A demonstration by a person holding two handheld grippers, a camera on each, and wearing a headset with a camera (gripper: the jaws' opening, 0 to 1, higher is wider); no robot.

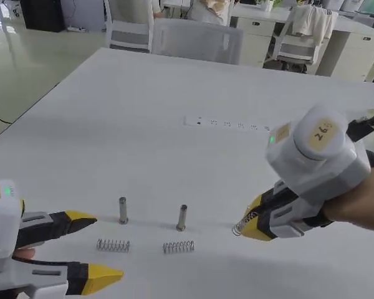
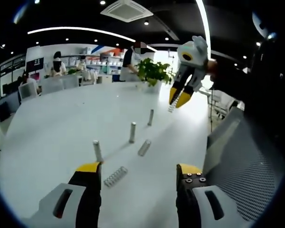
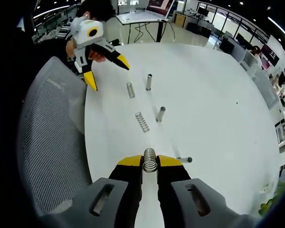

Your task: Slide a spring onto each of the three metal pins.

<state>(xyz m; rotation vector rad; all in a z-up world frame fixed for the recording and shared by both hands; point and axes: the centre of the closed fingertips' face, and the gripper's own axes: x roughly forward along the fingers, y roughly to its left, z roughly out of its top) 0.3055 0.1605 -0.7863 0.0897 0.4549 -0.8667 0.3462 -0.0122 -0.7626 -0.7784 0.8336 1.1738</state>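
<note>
Spring (image 3: 150, 160), pinched in the right hand-held gripper (image 1: 249, 227) with its axis along the jaws, hovers just beside the third pin (image 3: 184, 159); the left hand-held gripper (image 2: 137, 172), open and empty, is farther off.

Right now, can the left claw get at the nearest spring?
Probably yes: the left claw is open, the spring lies flat just ahead of its jaws, and nothing stands between.
</note>
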